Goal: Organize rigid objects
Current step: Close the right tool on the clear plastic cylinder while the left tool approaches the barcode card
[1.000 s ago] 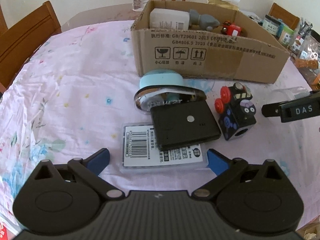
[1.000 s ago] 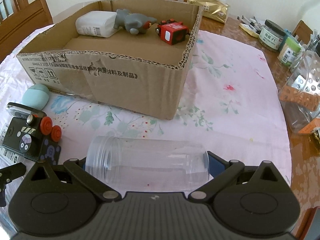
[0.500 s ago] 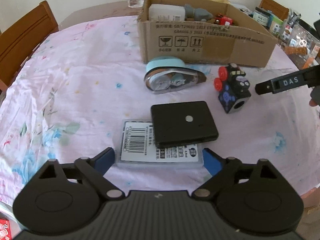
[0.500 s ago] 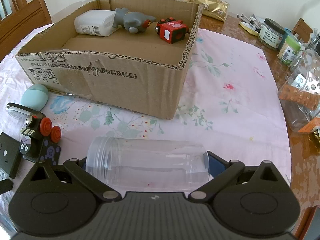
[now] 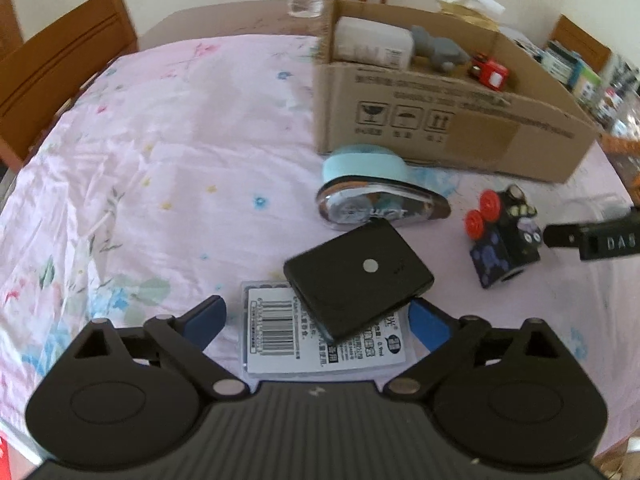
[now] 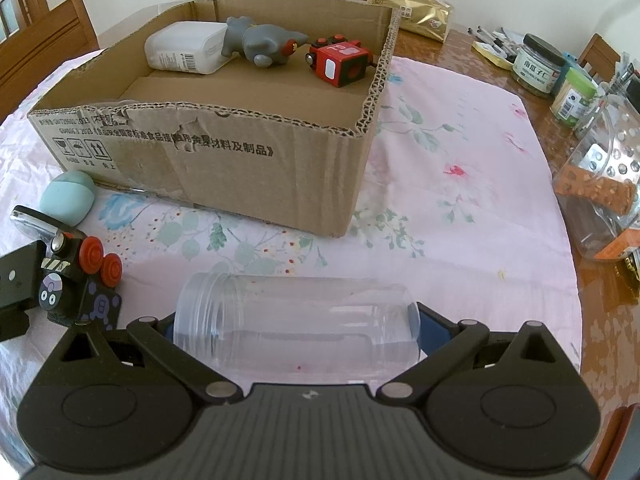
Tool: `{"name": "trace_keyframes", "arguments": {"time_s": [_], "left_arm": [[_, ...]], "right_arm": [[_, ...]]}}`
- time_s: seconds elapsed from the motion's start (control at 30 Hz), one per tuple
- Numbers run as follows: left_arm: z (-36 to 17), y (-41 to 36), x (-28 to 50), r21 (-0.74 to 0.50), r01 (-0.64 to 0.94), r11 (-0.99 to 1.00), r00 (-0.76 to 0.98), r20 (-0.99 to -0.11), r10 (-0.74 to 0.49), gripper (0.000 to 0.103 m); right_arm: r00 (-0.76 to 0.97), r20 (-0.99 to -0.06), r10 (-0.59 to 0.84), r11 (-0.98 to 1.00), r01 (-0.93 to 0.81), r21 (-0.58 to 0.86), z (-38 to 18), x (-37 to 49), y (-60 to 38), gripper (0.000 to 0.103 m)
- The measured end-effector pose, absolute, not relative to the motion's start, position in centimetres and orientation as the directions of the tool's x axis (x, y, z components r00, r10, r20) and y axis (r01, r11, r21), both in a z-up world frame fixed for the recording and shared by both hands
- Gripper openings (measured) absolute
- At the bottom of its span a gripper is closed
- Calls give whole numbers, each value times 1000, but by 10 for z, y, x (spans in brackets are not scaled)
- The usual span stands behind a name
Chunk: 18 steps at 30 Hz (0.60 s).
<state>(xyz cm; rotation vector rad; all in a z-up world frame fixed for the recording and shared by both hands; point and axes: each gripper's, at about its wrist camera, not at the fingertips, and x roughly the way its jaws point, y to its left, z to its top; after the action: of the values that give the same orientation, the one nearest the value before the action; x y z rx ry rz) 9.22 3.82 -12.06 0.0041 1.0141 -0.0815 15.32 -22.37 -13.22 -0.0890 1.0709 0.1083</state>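
The clear jar [image 6: 296, 320] lies sideways between the fingers of my right tongs [image 6: 298, 326], spread to its full length; I cannot tell whether they grip it. It sits as it did half a second ago, before the cardboard box [image 6: 224, 152]. My left tongs [image 5: 316, 316] stand apart around the labelled case [image 5: 280, 340]; the black case [image 5: 358, 276] on it has tilted askew since then.

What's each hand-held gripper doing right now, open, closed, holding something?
Left hand-held gripper: open, fingers either side of the labelled clear case, not gripping.
Right hand-held gripper: shut on the clear plastic jar, held sideways.
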Motion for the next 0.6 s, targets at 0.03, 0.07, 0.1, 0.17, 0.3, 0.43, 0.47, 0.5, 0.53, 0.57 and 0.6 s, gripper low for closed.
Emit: {"name": "trace_keyframes", "arguments": {"time_s": [0.03, 0.07, 0.1, 0.17, 0.3, 0.43, 0.47, 0.5, 0.53, 0.57, 0.6], "left_arm": [[-120, 38, 90, -37, 63, 997, 529, -846, -65, 97], [-119, 38, 88, -35, 62, 997, 531, -845, -62, 97], [-120, 37, 86, -32, 65, 997, 528, -847, -62, 97], [-121, 36, 82, -29, 69, 997, 526, -849, -61, 96], [-122, 35, 81, -27, 64, 998, 536, -843, -57, 96], [-121, 33, 81, -30, 62, 998, 544, -837, -59, 93], [-121, 33, 81, -31, 66, 997, 545, -836, -62, 92], [-121, 33, 82, -33, 65, 997, 541, -839, -63, 90], [-120, 33, 83, -36, 63, 997, 535, -842, -64, 90], [-120, 32, 83, -36, 63, 997, 532, -844, -64, 90], [-120, 32, 83, -35, 62, 997, 531, -845, -63, 90]], "right_arm": [[475, -879, 45, 991, -132, -20, -132, 153, -224, 103], [475, -879, 45, 991, -131, -20, -132, 153, -224, 103], [475, -879, 45, 991, -131, -20, -132, 153, -224, 103], [475, -879, 45, 991, -132, -20, -132, 153, -224, 103], [477, -878, 46, 991, -131, -20, -132, 153, -224, 103], [467, -883, 45, 991, -132, -19, -131, 153, -224, 103], [463, -886, 44, 991, -131, -19, -131, 153, -224, 103], [456, -889, 42, 991, -131, -20, -130, 153, -224, 103], [448, -893, 41, 991, -129, -19, -130, 153, -223, 103], [443, -896, 40, 992, -127, -18, -130, 152, -223, 103], [442, -896, 38, 992, -127, -21, -129, 150, -222, 103]]}}
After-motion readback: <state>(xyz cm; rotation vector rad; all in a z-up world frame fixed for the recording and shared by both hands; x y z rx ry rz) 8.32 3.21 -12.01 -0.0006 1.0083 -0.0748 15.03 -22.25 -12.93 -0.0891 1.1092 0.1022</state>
